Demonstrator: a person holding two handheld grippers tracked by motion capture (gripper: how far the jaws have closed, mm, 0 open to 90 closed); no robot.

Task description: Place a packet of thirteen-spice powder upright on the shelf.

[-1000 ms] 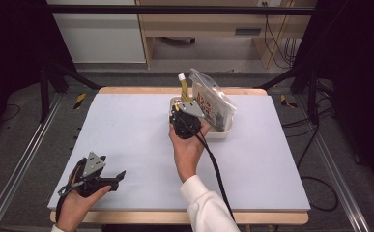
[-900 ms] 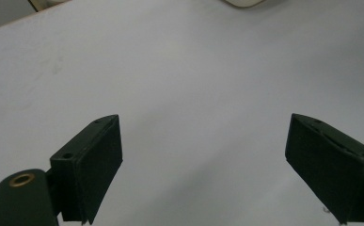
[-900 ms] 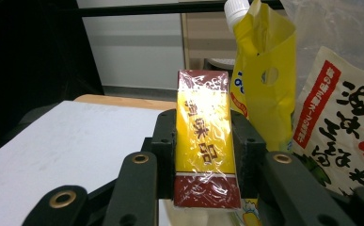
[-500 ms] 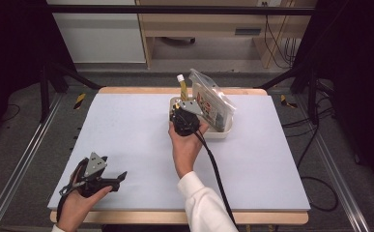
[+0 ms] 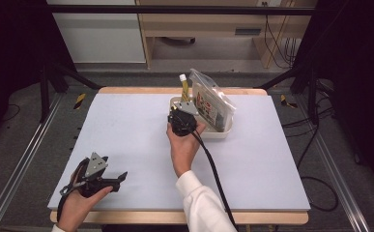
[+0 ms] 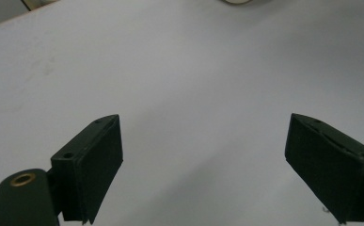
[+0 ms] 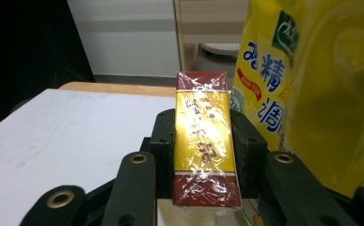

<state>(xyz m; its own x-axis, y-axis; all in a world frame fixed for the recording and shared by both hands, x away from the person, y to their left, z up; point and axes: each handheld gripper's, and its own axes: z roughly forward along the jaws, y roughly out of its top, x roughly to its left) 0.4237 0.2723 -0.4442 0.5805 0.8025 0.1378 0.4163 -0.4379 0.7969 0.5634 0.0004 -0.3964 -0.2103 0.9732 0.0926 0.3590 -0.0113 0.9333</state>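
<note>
My right gripper point(image 7: 202, 123) is shut on a yellow box with dark red ends point(image 7: 201, 141), wrapped in shiny film; the pads press its two long sides and it stands upright between them. In the high view that gripper point(image 5: 180, 112) is at the near left corner of a white tray point(image 5: 201, 134) at the back of the table. My left gripper point(image 5: 116, 179) rests low over the front left of the table. Its jaws stand wide apart with nothing between them point(image 6: 203, 127).
A yellow pouch with blue characters point(image 7: 306, 89) stands close to the right of the held box. In the tray leans a clear bag with red print point(image 5: 213, 104), and a narrow yellow thing with a white top point(image 5: 183, 87) rises just beyond the gripper. A white mat point(image 5: 126, 130) covers the table.
The right hand with the box has sunk slightly at the tray. The left hand has kept still.
</note>
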